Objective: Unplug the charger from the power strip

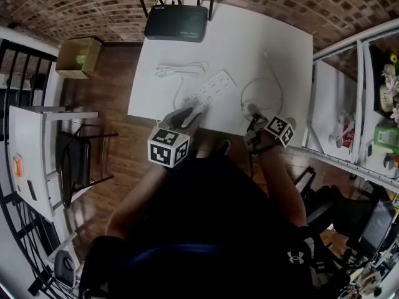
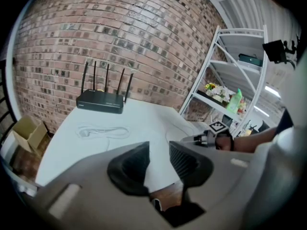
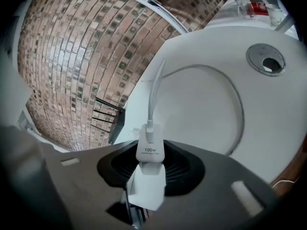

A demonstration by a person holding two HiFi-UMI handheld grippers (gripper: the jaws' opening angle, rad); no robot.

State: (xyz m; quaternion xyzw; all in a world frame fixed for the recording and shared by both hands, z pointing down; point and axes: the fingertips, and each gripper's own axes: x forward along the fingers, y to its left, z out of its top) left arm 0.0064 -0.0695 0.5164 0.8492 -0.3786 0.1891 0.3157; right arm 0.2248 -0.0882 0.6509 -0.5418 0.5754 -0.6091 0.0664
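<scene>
The white power strip lies slantwise on the white table. My left gripper hovers at the strip's near end by the table's front edge. In the left gripper view its jaws stand apart, open, with only bare table and floor between them; the strip is hidden there. My right gripper is to the right, away from the strip. It is shut on the white charger, which carries the mark 100w. The charger's white cable runs out ahead and loops across the table.
A black router with antennas sits at the far edge, and a coiled white cord lies beyond the strip. A round cable hole is in the tabletop. White shelving stands at the right, a cardboard box and a chair at the left.
</scene>
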